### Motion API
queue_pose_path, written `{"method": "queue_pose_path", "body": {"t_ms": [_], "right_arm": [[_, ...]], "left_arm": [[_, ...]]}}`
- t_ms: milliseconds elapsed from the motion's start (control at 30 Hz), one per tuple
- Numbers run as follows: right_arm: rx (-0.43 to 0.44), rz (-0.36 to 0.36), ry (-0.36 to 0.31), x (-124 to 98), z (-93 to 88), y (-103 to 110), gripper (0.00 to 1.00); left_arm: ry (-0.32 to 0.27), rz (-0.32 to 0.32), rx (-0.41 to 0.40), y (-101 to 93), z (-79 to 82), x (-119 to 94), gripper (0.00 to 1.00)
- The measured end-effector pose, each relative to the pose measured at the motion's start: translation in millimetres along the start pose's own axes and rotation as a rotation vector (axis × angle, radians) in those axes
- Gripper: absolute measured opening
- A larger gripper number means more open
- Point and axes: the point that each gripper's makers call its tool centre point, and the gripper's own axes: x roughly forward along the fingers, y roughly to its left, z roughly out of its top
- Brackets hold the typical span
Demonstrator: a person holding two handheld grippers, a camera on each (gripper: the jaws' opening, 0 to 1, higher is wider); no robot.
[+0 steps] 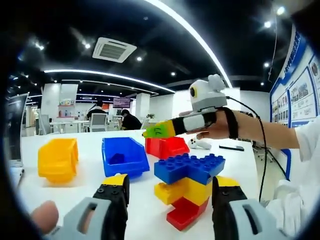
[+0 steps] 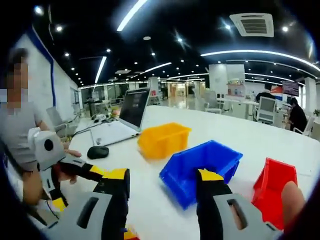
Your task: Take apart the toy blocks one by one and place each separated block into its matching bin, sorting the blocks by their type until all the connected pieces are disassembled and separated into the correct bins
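A stack of toy blocks stands on the white table (image 1: 80,142), with a blue block (image 1: 190,167) on top, a yellow one (image 1: 181,191) under it and a red one (image 1: 186,212) at the bottom. My left gripper (image 1: 171,182) is open, one jaw on each side of the stack, with a gap to the left jaw. The right gripper (image 1: 160,131), held in a hand, hovers behind the stack near the red bin (image 1: 166,146); its tip looks green and yellow. In the right gripper view my right gripper (image 2: 162,177) is open, nothing between its jaws, and faces the blue bin (image 2: 200,170).
A yellow bin (image 1: 59,159), a blue bin (image 1: 124,156) with a blue block inside and the red bin stand in a row. The right gripper view has a yellow bin (image 2: 164,140), red bin (image 2: 275,192), laptop (image 2: 125,117), mouse (image 2: 98,152) and a seated person at the left.
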Motion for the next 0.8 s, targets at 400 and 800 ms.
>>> {"method": "queue_pose_path", "body": {"t_ms": [400, 800], "right_arm": [[-0.023, 0.056, -0.051, -48.2, 2.1, 31.9, 0.56], [-0.103, 0.156, 0.019, -51.9, -27.2, 54.2, 0.59]], "left_arm": [[-0.011, -0.021, 0.004, -5.9, 1.9, 0.4, 0.67], [-0.003, -0.068, 0.002, -15.2, -4.2, 5.7, 0.67]]}}
